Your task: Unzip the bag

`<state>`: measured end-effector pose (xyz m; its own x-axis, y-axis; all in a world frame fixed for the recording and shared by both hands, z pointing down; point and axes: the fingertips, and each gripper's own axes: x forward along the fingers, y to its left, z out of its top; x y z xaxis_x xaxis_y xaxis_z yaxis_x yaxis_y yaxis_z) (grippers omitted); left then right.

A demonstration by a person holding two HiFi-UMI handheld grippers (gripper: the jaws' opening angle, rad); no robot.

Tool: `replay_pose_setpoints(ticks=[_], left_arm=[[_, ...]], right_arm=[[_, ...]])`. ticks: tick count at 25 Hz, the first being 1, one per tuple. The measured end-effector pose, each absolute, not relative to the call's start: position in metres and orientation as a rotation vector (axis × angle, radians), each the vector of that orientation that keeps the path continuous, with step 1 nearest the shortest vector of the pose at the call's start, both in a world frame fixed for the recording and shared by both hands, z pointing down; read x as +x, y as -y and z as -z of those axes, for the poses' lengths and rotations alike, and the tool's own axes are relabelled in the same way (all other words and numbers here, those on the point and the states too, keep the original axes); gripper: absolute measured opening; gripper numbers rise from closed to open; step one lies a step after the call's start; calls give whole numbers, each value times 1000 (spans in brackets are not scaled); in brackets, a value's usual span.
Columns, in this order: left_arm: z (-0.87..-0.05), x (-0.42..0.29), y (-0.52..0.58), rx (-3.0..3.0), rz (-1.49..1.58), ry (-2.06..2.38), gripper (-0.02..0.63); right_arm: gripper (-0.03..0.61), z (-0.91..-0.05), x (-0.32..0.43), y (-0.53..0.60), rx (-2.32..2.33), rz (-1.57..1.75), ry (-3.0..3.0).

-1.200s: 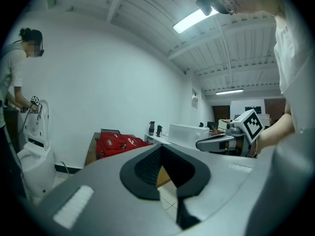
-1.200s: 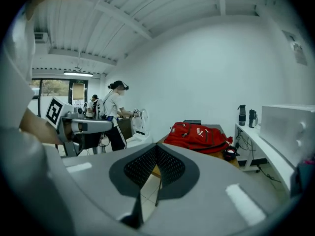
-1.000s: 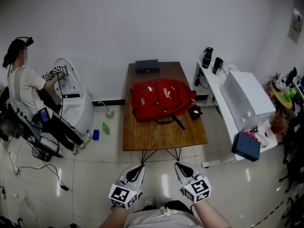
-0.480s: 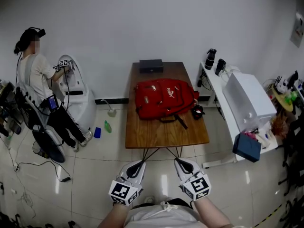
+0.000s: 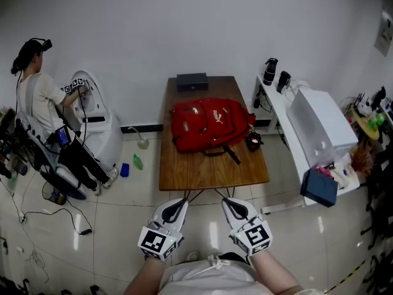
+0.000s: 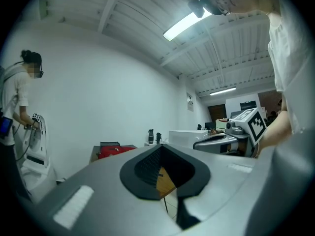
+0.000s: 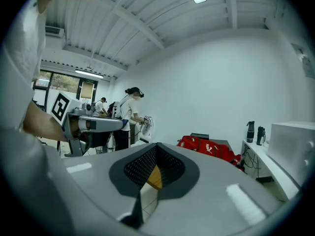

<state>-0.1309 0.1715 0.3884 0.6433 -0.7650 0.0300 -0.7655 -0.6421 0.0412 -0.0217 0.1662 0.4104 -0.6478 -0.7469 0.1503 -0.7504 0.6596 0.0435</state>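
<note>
The approach is only starting: the red bag (image 5: 210,123), seemingly not yet unzipped, lies on the wooden counter (image 5: 212,172) at twelve o'clock, well apart from both tools. The left tongs (image 5: 177,205) and right tongs (image 5: 232,204) are each closed tip to tip, gripping nothing. Next, I judge, both must reach forward, one steadying the fabric while the other opens to pinch the zipper pull, which is too small to make out here.
</note>
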Motion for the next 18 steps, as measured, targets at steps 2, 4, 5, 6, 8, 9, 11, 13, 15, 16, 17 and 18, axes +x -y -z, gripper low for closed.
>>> replay_pose_setpoints(ticks=[2, 4, 5, 6, 8, 9, 11, 13, 15, 16, 17, 18], left_arm=[[-387, -129, -168, 2803, -13, 1307, 6], [-388, -129, -165, 2796, -15, 1306, 6], [-389, -129, -163, 2791, -19, 1308, 6], [-389, -131, -160, 2786, -23, 1312, 6], [-391, -134, -153, 2773, -28, 1318, 6], [-391, -135, -151, 2769, -27, 1321, 6], [-391, -135, -149, 2767, -22, 1325, 6], [-390, -135, -148, 2771, -22, 1327, 6], [-389, -135, -145, 2776, -24, 1324, 6], [-389, -135, -144, 2778, -26, 1321, 6], [-388, -135, -143, 2780, -29, 1318, 6], [-388, -135, -142, 2781, -32, 1316, 6]], right_arm=[[8, -408, -21, -162, 1239, -44, 2725], [8, -409, -20, -159, 1235, -29, 2729], [8, -409, -20, -157, 1229, -22, 2729], [8, -410, -20, -154, 1225, -22, 2728], [8, -409, -22, -147, 1221, -24, 2731], [8, -409, -23, -145, 1219, -24, 2732], [8, -408, -25, -145, 1211, -44, 2728], [8, -407, -27, -144, 1203, -55, 2730], [8, -406, -28, -140, 1201, -49, 2737], [8, -406, -29, -139, 1201, -45, 2737], [8, -405, -29, -137, 1201, -43, 2734], [8, -405, -30, -136, 1203, -42, 2728]])
